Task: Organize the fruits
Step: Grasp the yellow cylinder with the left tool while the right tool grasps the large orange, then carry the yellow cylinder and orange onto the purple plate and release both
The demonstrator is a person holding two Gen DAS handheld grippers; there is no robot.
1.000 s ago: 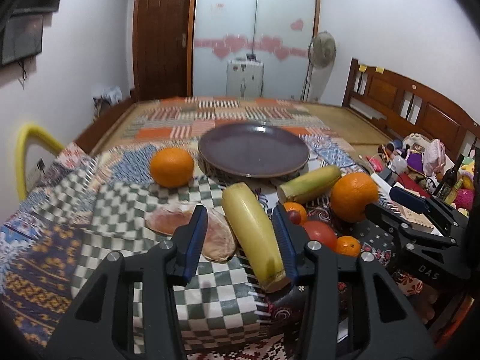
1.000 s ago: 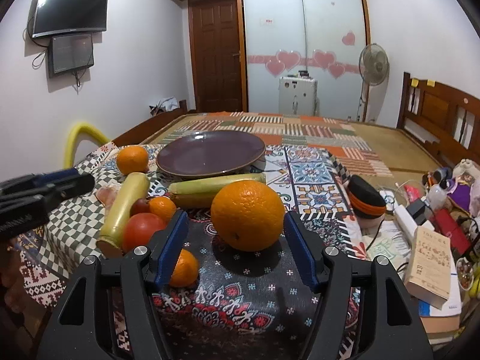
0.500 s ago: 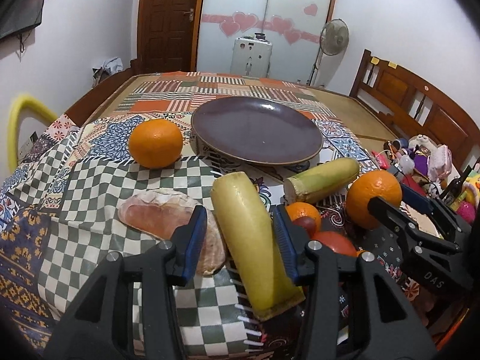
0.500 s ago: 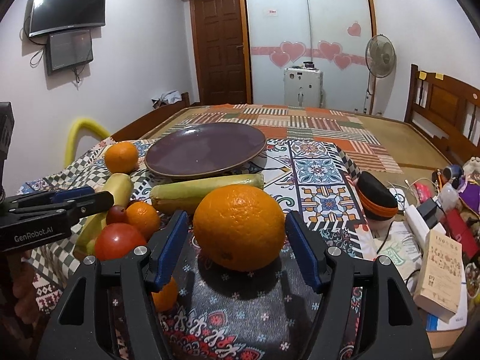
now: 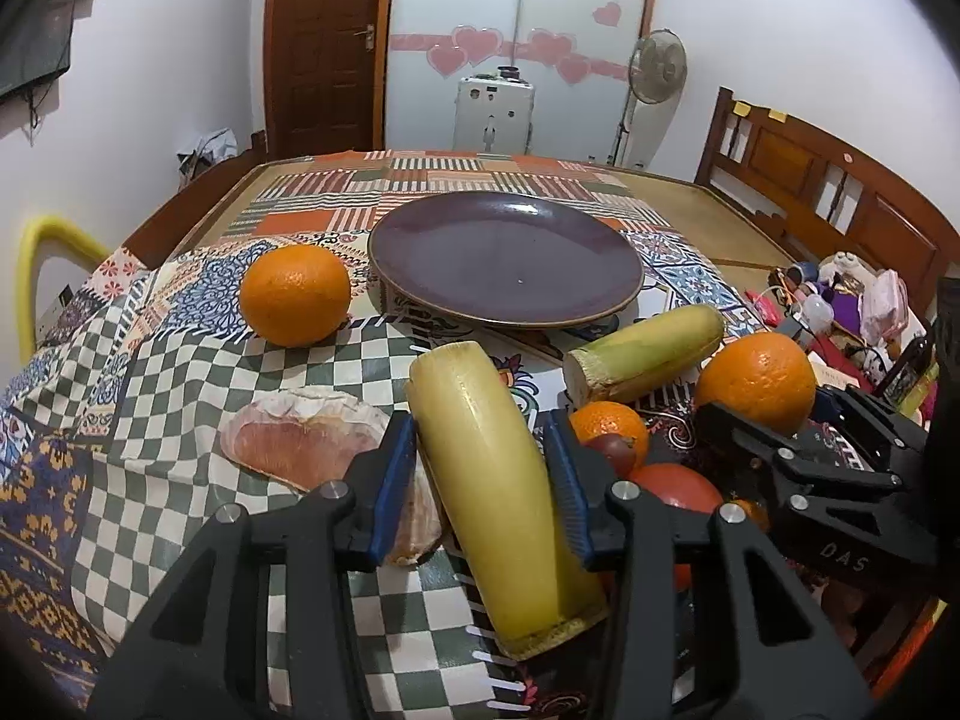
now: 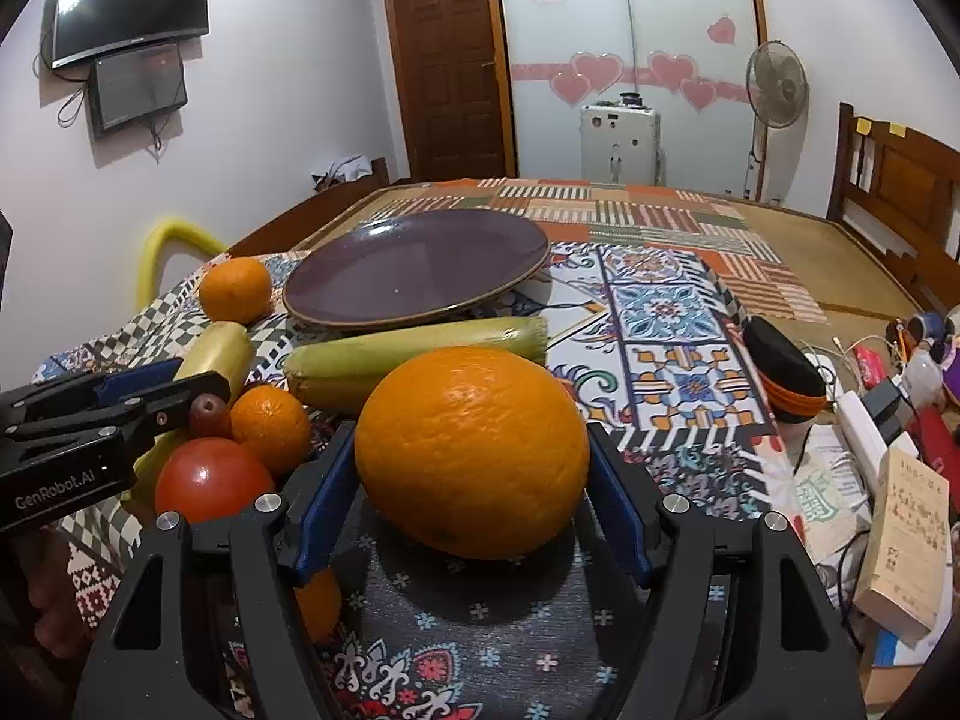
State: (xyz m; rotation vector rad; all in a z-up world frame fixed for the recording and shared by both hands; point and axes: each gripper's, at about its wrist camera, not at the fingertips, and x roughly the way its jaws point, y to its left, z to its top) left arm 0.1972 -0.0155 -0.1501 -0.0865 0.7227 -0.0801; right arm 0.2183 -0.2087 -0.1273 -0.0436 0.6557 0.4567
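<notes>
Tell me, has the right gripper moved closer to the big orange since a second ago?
Yes. The right gripper has come forward: the big orange, lying ahead of the fingers before, now sits between them, judged against the plate.

Even indoor light, sharp focus, heavy fisheye bending.
Black vignette fills all corners; door and walls bow outward. Glare glints on the glossy purple ceramic plate (image 5: 505, 267); the large round orange (image 6: 471, 450) casts a soft shadow beneath itself.

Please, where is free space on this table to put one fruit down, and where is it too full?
The purple plate is bare. Behind it, the patchwork cloth lies open to the far edge. The checked cloth between the left orange and the pomelo slice is also free. Crowded: the fruit cluster around the tomato.
</notes>
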